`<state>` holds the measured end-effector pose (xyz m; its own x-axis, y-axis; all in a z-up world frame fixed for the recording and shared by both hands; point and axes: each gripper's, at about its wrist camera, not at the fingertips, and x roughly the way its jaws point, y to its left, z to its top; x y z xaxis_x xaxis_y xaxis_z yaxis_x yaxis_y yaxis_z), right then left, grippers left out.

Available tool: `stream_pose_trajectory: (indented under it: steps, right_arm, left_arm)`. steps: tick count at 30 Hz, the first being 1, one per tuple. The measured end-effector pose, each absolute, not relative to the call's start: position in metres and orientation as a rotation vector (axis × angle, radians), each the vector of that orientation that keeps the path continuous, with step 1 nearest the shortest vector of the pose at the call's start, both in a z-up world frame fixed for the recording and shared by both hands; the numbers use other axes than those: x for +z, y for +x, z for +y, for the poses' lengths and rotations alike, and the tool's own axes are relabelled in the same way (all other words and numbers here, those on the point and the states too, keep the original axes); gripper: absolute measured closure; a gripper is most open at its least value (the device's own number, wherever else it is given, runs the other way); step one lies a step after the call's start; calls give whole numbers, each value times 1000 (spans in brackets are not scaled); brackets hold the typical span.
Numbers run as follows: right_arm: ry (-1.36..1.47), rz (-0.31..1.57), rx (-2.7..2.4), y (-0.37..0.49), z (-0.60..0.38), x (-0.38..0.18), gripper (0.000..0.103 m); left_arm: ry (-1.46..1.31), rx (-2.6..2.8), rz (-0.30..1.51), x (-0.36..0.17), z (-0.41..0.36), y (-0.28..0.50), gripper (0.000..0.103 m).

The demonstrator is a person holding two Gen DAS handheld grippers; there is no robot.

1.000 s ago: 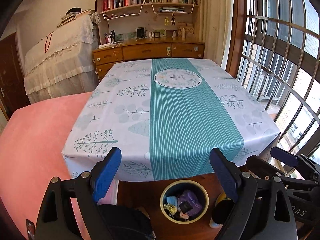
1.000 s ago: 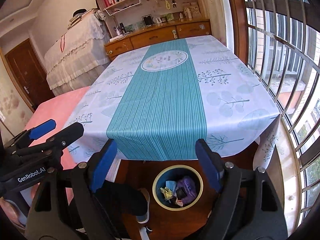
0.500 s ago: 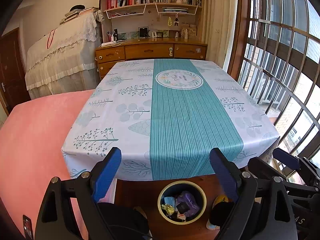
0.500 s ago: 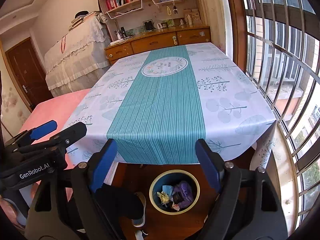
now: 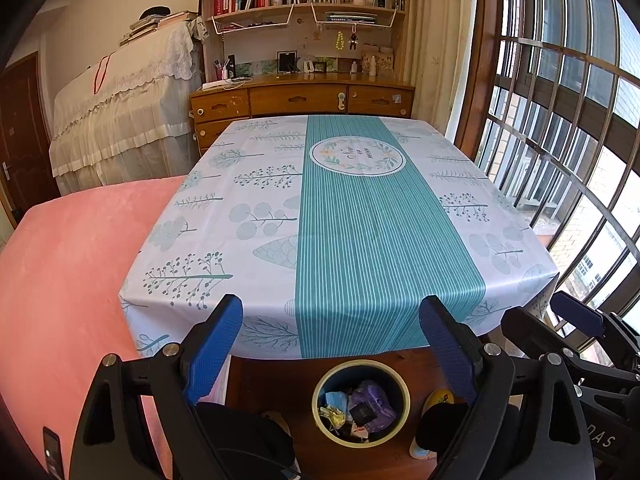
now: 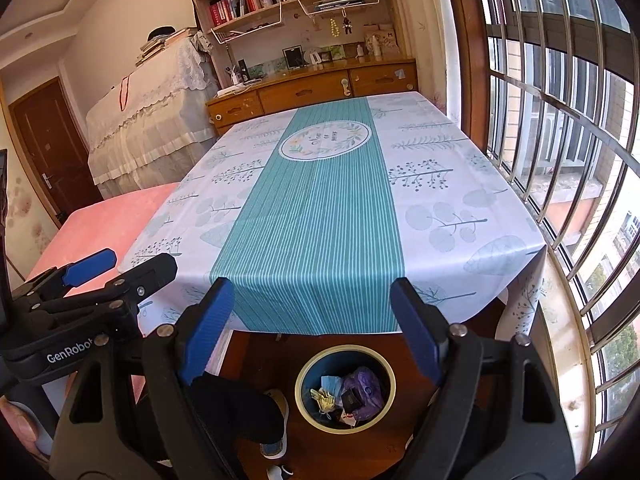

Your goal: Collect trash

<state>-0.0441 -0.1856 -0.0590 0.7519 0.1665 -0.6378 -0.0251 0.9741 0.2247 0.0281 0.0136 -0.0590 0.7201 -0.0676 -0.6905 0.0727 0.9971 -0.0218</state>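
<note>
Trash (image 5: 362,406), a loose heap of crumpled wrappers and scraps in pale blue, yellow, purple and black, lies inside the round blue bin with a yellowish rim (image 5: 320,384), which stands on the wooden floor just below the near edge of the bench (image 5: 260,240). The right wrist view shows the same bin (image 6: 298,380) and the same heap (image 6: 348,394). The bench, under its white tablecloth with a teal striped band and leaf prints, carries no loose item that either view shows, so the collecting looks close to finished, if not done.

The left tool (image 5: 332,344) hangs above the bin with its blue-padded fingers spread wide and nothing between them. The right tool (image 6: 312,320) is likewise released and empty, and each tool appears at the edge of the other's view.

Judging by their look, the scraps should be light, soft and easily crushed; the purple piece seems to be thin film that would slip and deform, and the small black piece looks stiffer. Any one of them would best be pinched at a raised fold or crumpled edge rather than a flat face. The bin itself looks rigid; its rim would be the place to grip, though a two-finger pinch there could tip it.
</note>
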Motion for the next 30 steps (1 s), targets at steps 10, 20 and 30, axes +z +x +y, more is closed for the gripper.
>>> stream_pose_trajectory:
  steps: [10,20,30]
  right_arm:
    - [192,698,94,-45,-186,-56,25]
    - [183,687,85,-47,-185,-55,25]
    - [182,688,85,-46,-186,-55,25]
  left_arm:
    - [5,-78,764,-60,12,28,12]
    - [5,-70,768,-64,4,28,12]
    - [0,-67,775,-67,-1,27,12]
